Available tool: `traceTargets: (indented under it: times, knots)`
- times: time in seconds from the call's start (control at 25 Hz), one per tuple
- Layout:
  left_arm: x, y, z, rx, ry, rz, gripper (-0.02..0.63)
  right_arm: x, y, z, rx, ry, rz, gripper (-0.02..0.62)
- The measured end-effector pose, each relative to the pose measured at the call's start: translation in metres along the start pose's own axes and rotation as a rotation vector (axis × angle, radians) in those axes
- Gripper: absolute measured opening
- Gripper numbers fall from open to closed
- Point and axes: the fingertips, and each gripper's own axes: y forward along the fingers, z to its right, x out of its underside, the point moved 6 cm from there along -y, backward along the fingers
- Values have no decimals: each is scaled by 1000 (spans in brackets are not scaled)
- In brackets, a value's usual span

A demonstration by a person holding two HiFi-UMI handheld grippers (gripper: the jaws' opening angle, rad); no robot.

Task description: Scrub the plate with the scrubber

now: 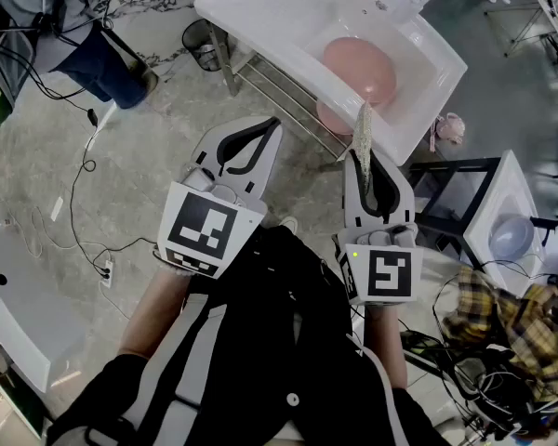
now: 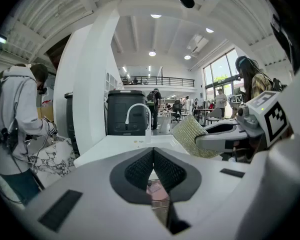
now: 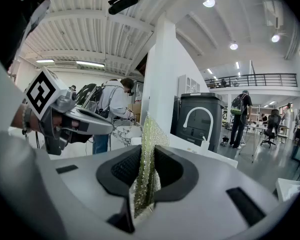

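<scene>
A white sink (image 1: 418,82) on a metal frame (image 1: 279,91) stands in front of the person, with its faucet (image 1: 417,4) at the far rim. The pink plate (image 1: 358,68) lies in the basin, untouched. A dark wastebasket (image 1: 203,45) sits on the floor beside the frame, and cables (image 1: 74,221) trail over the floor at the left. At the right there is a second small sink (image 1: 502,203) holding a bowl (image 1: 511,235), with a plaid cloth (image 1: 488,309) near it. The near rim of the sink lies between both grippers and the plate.

Both hands are held out side by side, short of the sink, and the grippers tilt slightly downward toward it.

The left gripper (image 1: 272,126) has its jaws pressed fully together with nothing between them. A pinkish patch shows below its jaws in the left gripper view, perhaps the plate, though this is hard to tell. The right gripper (image 1: 363,156) is clamped on the scrubber (image 1: 361,126), a thin, greenish, mesh-like pad. The pad stands on edge between the jaws and sticks out past the tips toward the sink rim, clear of the plate.
</scene>
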Motion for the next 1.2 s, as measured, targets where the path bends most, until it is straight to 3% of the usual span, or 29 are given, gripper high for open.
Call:
traceTargets:
  times: [0.56, 1.2]
  knots:
    - [3, 0, -7, -7, -1, -4, 0, -3, 3, -4, -13, 25, 21, 75]
    - [6, -11, -28, 16, 2, 11, 0, -9, 14, -20, 43, 29, 10, 77]
